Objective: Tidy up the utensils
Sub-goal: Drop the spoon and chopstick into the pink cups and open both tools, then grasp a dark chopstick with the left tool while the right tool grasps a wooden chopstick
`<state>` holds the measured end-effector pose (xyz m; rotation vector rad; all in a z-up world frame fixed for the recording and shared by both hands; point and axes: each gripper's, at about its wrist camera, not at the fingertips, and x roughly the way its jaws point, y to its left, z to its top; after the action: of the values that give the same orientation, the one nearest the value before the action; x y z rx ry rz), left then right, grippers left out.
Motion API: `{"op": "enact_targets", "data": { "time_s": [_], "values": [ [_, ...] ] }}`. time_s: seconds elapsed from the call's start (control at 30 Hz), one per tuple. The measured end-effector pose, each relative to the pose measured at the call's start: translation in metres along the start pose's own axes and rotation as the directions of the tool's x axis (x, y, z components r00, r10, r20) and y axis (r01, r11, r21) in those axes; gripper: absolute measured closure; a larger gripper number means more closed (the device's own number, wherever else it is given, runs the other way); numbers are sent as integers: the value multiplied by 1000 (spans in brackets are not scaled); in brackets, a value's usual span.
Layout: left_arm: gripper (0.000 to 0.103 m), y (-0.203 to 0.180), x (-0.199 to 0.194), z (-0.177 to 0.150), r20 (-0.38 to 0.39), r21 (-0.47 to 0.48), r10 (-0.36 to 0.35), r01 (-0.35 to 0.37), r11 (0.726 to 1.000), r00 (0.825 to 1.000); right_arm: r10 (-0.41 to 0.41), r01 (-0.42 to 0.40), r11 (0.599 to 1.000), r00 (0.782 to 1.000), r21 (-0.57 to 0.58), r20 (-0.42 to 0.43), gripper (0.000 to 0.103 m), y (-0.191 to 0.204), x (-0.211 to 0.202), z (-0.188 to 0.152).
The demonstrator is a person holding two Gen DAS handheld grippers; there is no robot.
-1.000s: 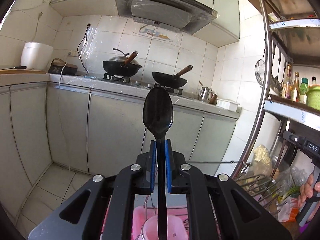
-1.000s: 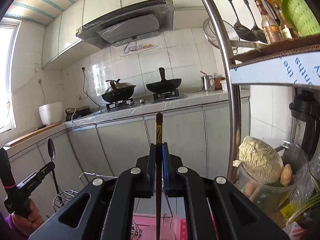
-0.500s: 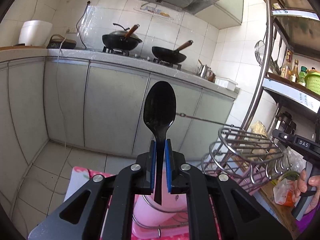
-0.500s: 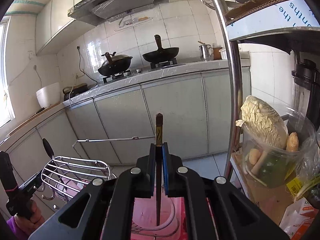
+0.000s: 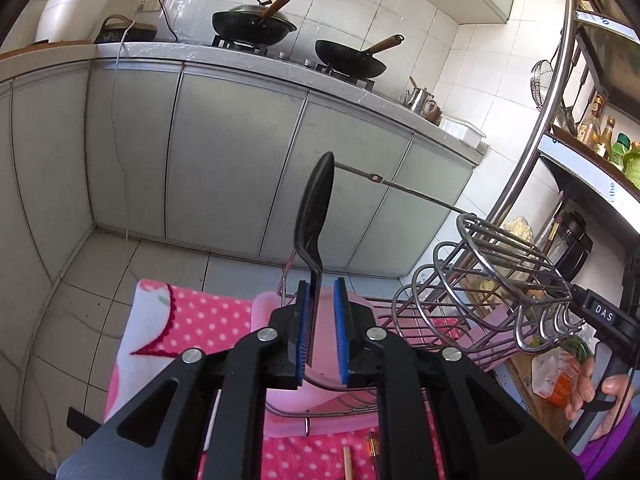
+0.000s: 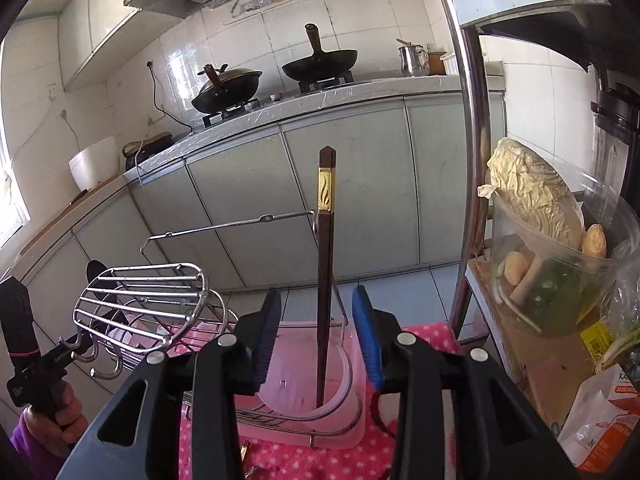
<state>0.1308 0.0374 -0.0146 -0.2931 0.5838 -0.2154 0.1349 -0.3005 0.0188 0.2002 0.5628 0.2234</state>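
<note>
Here, chopstick (image 6: 325,280) in cup (image 6: 344,364), jaws opening

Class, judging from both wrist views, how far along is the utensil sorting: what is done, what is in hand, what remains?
Done: the chopstick stands with its tip in the pink holder, clear of the right gripper, whose jaws are opening. In hand: the black spoon sits between the opening jaws of the left gripper, leaning on one pad. Left: chopsticks lie on the pink dotted towel.

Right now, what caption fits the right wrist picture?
Right gripper opening, its pads clear of a dark wooden chopstick standing in the pink plastic holder.
</note>
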Motion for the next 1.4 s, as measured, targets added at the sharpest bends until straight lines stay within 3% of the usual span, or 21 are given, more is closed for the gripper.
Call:
{"op": "enact_targets", "data": {
  "time_s": [0.13, 0.23, 0.5, 0.73, 0.87, 0.97, 1.1, 1.2, 1.4],
  "values": [
    [71, -2, -10, 3, -4, -4, 7, -7, 1000, 1000, 5, -5, 1000, 1000, 12, 3, 60, -1, -15, -5],
    [65, -4, -23, 3, 28, 5, 10, -10, 1000, 1000, 17, -17, 1000, 1000, 19, 8, 59, -1, -27, -13],
    [63, -2, -54, -9, 26, 0, 6, -6, 1000, 1000, 72, -71, 996, 997, 47, -27, 59, 8, -52, -45],
    [63, -3, -71, -47, -77, 5, -22, 22, 1000, 997, 126, -118, 991, 982, 60, -142, 59, 21, -46, -88],
    [63, -1, -67, -73, -182, -9, -53, 52, 999, 982, 157, -143, 986, 964, 80, -216, 61, 25, -36, -112],
    [63, -1, -61, -95, -260, 5, -45, 48, 999, 965, 192, -165, 979, 941, 119, -280, 66, 27, -26, -130],
    [71, 2, -55, -114, -322, -10, -49, 49, 999, 946, 248, -192, 965, 885, 178, -393, 78, 32, 0, -153],
    [78, 4, -50, -127, -360, -26, -53, 47, 999, 931, 275, -194, 957, 844, 215, -461, 81, 37, 22, -168],
    [81, 8, -45, -139, -406, -28, -46, 38, 999, 913, 250, -158, 965, 802, 210, -543, 82, 47, 53, -185]
  ]
}}
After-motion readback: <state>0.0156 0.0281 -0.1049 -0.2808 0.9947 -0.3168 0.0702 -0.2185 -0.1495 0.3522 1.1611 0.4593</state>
